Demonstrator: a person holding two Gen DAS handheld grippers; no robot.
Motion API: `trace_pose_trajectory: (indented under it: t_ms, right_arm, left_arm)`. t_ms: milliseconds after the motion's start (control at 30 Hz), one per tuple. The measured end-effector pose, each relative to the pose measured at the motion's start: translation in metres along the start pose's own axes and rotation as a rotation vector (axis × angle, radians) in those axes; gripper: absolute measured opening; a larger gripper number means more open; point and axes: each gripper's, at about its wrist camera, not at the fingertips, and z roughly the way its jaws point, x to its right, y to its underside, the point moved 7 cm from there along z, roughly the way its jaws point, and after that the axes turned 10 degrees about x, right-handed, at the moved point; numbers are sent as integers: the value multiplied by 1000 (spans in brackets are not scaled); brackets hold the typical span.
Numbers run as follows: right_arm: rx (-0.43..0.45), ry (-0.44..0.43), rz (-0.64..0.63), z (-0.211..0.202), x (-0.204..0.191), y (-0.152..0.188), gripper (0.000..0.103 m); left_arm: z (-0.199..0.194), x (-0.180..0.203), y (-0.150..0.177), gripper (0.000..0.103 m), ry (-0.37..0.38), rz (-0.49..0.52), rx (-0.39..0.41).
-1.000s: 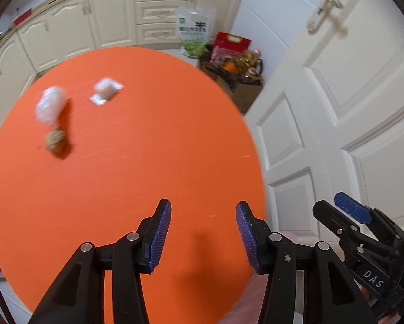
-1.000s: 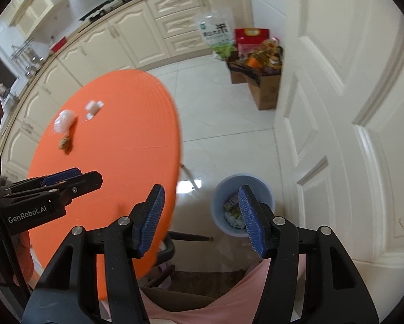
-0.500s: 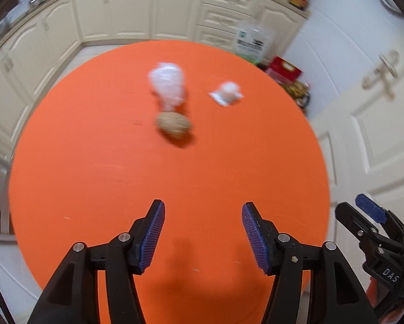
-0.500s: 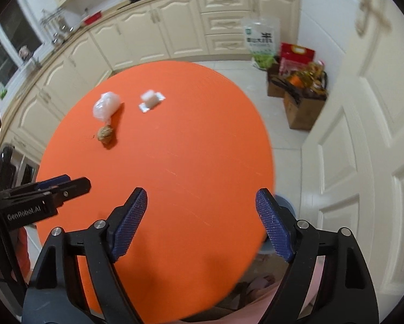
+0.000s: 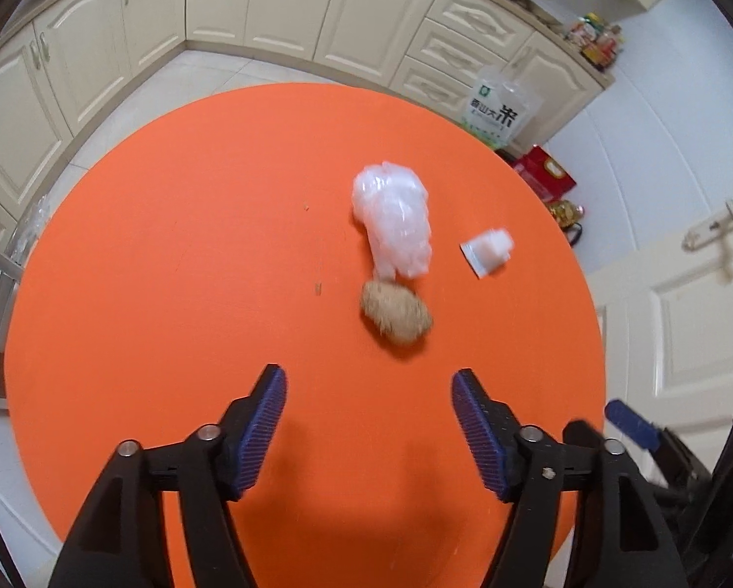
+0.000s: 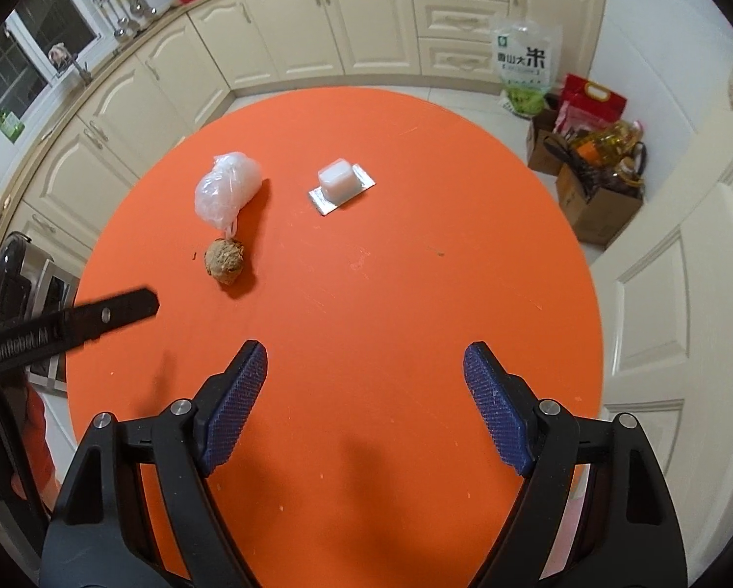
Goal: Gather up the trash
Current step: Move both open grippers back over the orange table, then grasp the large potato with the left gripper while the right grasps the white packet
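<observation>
Both my tongs, left [image 5: 368,394] and right [image 6: 366,367], are spread and empty, the left having just been opening, while the bag [image 5: 395,223], ball [image 5: 396,312] and cup [image 6: 339,180] wait ahead on the worktop [image 6: 366,304], uncollected.

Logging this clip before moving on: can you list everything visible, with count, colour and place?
round table: one, orange, centre
plastic bag: one, clear, crumpled, on the table
brown lump: one, just near side of the plastic bag
blister pack: one, white and silver, right of the plastic bag
cabinets: cream, far wall
rice bag: one, clear and green, on the floor
cardboard boxes: two, by the door
door: one, white, right
left gripper: open, empty
right gripper: open, empty
</observation>
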Motion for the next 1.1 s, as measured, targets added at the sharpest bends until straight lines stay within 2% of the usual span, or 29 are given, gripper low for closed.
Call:
trace_pose_trajectory:
  t_ms: [233,433,467,500,533,733,867,967,1033,1100]
  right_arm:
    - [-37,14,-4,28,6,-9,81]
    - [-49,7,3,41,13,-19,81]
    - [-50,5,10,43,15,-22,81]
    - [-51,2,14,45,17,-24,81]
    - [-52,0,18,47,18,-26,81]
    - [-64,-23,96,67,23,-51,81]
    - [-70,-15,159,84,22,-68,78]
    - [-87,-11,221,99,21,-77,70]
    - [-94,-20,258,106,19,-81,68]
    - [-107,-10,267,114,17,-82,59]
  left_arm:
    - [47,10,-12,66,53,-55,-106]
    - [69,4,-24,49,87,-143,-157]
    - [70,2,-25,43,74,-140,-154]
    - [68,0,-28,32,66,-125,-134]
    - [67,-1,-30,28,53,-103,-124]
    - [69,-3,-29,28,72,-70,-122]
    - [65,-3,-27,28,19,-22,-79]
    - [59,-6,-33,26,-39,26,-28]
    - [58,-7,-32,26,-26,26,-35]
    - [60,-9,-32,26,3,27,-52]
